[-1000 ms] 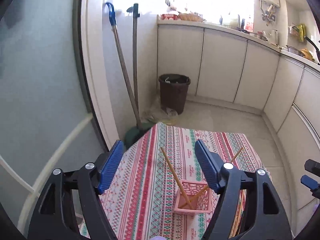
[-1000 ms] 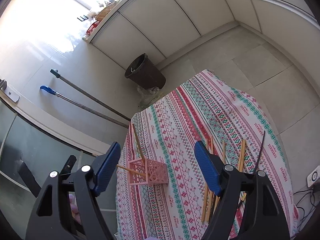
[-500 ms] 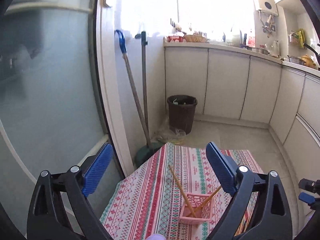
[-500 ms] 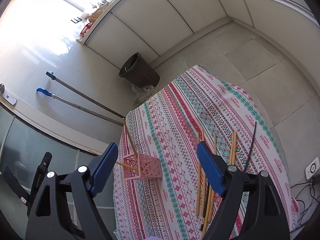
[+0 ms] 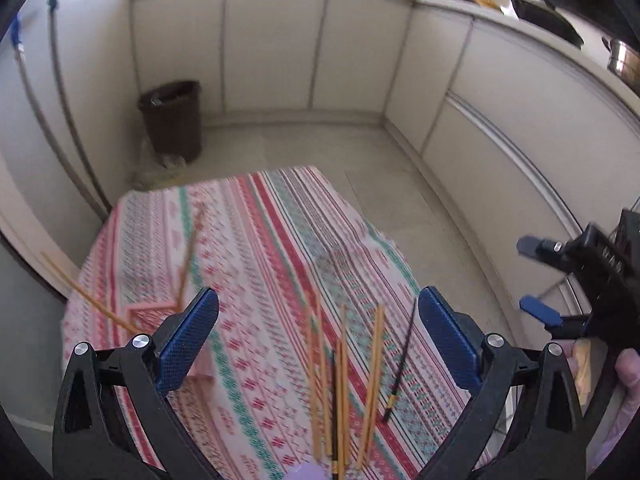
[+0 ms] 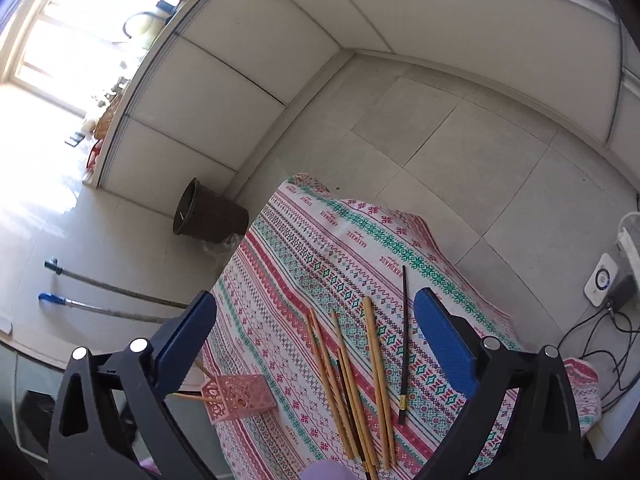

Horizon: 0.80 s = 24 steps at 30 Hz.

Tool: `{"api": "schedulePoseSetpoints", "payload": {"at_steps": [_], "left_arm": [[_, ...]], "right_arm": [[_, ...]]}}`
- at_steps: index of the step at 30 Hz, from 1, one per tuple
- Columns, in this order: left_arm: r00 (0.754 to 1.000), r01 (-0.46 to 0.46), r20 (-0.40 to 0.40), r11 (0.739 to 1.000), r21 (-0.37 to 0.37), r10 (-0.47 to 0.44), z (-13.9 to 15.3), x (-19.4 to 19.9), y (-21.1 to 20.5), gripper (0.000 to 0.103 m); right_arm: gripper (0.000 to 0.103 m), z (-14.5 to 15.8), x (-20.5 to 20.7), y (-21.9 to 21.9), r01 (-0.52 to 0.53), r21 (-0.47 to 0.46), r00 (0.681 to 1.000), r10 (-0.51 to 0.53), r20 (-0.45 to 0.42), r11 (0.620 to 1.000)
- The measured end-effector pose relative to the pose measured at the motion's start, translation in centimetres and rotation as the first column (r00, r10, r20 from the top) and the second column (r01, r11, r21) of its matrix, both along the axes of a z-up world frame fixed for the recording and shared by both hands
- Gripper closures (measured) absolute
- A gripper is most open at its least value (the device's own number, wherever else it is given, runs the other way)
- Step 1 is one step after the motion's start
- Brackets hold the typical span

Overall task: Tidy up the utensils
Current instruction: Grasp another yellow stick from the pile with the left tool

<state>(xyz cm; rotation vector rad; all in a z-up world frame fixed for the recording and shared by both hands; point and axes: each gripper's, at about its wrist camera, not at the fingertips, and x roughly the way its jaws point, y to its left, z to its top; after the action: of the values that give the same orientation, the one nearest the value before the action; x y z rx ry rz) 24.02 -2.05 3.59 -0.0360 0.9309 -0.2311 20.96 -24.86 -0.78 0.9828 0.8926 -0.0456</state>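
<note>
Several wooden chopsticks (image 6: 352, 380) and a black chopstick (image 6: 404, 340) lie loose on the patterned tablecloth (image 6: 304, 264). A pink lattice holder (image 6: 240, 396) stands at the cloth's left edge with two wooden chopsticks (image 5: 92, 304) leaning in it. My left gripper (image 5: 318, 332) is open and empty above the loose chopsticks (image 5: 340, 376). My right gripper (image 6: 314, 334) is open and empty above the same pile; it also shows at the right of the left wrist view (image 5: 536, 280).
A dark bin (image 5: 172, 120) stands on the tiled floor beyond the table, by white cabinets (image 5: 280, 44). Two mop handles (image 6: 108, 300) lean on the wall at left. A power strip and cables (image 6: 608, 292) lie on the floor at right.
The left gripper has swung right and tipped down, from the holder to over the loose chopsticks. The right gripper has moved closer above the pile. Both stay open.
</note>
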Motion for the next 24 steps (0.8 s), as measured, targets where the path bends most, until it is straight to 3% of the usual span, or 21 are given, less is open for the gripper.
{"api": "schedulePoseSetpoints", "payload": {"at_steps": [3,7,9,11,12,15,24], "left_arm": [[0.990,0.019,-0.139,0.999,0.040,-0.013,-4.4,2.9,-2.1,0.007],[0.946,-0.051,-0.318,0.998,0.044,0.063,-10.5,6.1,-1.9,0.011],[0.927,-0.078,-0.362,0.994,0.070,0.098,-12.9,7.4,-1.4,0.031],[0.919,-0.079,-0.378,0.992,0.099,0.111,-14.5,8.0,-1.3,0.051],[0.917,-0.086,-0.379,0.990,0.109,0.122,-15.1,8.3,-1.2,0.054],[0.913,-0.090,-0.387,0.989,0.119,0.130,-16.6,9.0,-1.0,0.061],[0.911,-0.079,-0.393,0.988,0.130,0.124,-19.6,10.0,-1.6,0.073]], "right_arm": [[0.007,-1.0,0.0,-1.8,0.036,0.086,0.999,-0.034,-0.019,0.996],[0.007,-2.2,0.7,-2.4,0.012,0.190,1.000,-0.006,-0.030,0.982],[0.007,-2.7,1.3,-1.7,-0.038,0.212,0.998,0.046,-0.034,0.977],[0.007,-3.2,1.9,-0.7,-0.091,0.241,0.994,0.103,-0.039,0.966],[0.007,-3.4,2.0,-0.3,-0.106,0.251,0.992,0.120,-0.040,0.962],[0.007,-4.0,2.2,0.5,-0.115,0.279,0.990,0.133,-0.049,0.953],[0.007,-4.4,2.8,1.4,-0.140,0.190,0.984,0.158,-0.085,0.972]]}}
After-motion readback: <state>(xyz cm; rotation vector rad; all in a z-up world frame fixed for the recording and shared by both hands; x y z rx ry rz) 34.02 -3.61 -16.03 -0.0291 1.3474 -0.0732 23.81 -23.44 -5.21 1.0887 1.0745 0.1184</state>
